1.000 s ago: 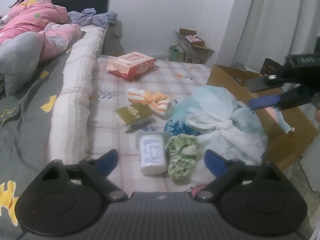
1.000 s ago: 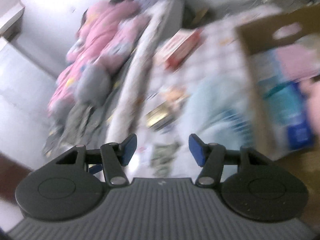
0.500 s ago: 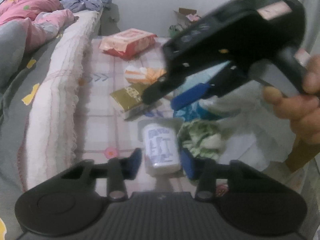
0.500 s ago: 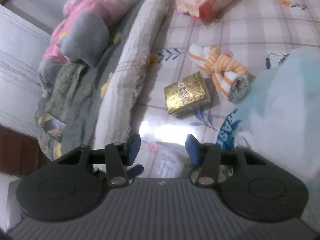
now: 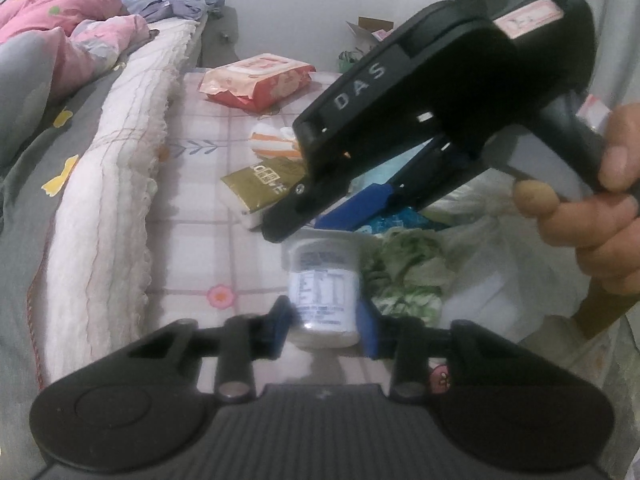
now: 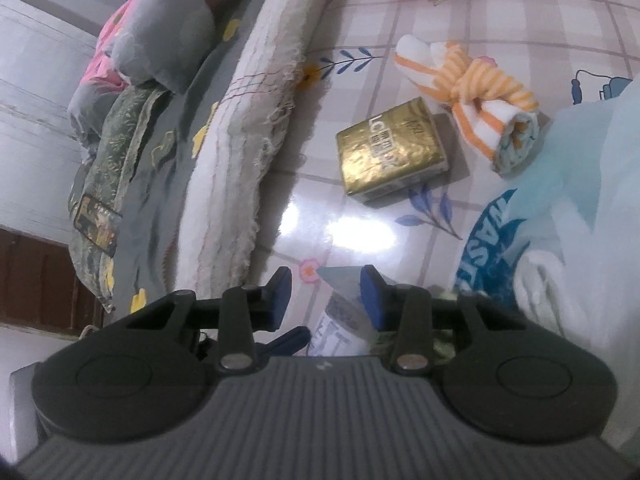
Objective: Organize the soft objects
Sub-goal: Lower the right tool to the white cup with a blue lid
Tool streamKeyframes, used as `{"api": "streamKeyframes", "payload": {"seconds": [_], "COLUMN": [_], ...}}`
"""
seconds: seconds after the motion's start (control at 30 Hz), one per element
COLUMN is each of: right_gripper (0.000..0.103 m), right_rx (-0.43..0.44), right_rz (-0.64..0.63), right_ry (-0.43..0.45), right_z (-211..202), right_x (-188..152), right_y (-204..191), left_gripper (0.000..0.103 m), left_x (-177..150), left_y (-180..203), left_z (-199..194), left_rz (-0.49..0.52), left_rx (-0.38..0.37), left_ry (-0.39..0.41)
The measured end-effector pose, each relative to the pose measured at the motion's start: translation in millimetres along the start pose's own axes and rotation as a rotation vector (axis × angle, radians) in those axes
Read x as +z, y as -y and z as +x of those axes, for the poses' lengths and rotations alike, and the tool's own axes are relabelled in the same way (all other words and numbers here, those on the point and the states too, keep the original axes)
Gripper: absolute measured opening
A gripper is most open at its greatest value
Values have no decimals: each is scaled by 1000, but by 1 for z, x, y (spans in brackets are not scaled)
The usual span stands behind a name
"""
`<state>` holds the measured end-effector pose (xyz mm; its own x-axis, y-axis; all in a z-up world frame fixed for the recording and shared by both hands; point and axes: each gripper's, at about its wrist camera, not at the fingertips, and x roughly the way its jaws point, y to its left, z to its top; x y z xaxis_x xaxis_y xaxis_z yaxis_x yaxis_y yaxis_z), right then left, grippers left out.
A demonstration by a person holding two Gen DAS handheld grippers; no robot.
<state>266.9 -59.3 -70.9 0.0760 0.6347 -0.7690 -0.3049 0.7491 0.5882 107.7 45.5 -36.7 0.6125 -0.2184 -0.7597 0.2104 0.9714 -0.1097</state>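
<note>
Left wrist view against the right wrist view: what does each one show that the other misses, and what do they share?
Only the left wrist view shows the left gripper closed on the white bottle, the right gripper's body, the hand holding it, and the green cloth. Only the right wrist view shows the right gripper closing, the bottle's end between its fingers. Both show the gold pack and striped towel.

Tissue pack [image 5: 325, 288] near on the floor mat [image 5: 192, 236], crumpled cloth [image 5: 404, 276] just right of it, foil packet [image 5: 264, 180] farther back, rolled towel [image 5: 272, 142] behind that (partly hidden), wipes pack [image 5: 256, 82] farthest, bedding [image 5: 104, 184] along the left.
</note>
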Motion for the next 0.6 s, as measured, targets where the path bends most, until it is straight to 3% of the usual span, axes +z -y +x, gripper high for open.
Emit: {"api": "streamKeyframes", "payload": {"seconds": [0.6], "right_gripper": [37], "right_rx": [91], "right_rz": [-30], "right_ry": [-10], "right_z": [-21], "right_x": [-45], "right_y": [-26], "left_gripper": [37], "left_x": [-28], "left_y": [-2], "left_z": [-16], "left_rz": [27], "left_rx": [2], "left_ry": [-13]}}
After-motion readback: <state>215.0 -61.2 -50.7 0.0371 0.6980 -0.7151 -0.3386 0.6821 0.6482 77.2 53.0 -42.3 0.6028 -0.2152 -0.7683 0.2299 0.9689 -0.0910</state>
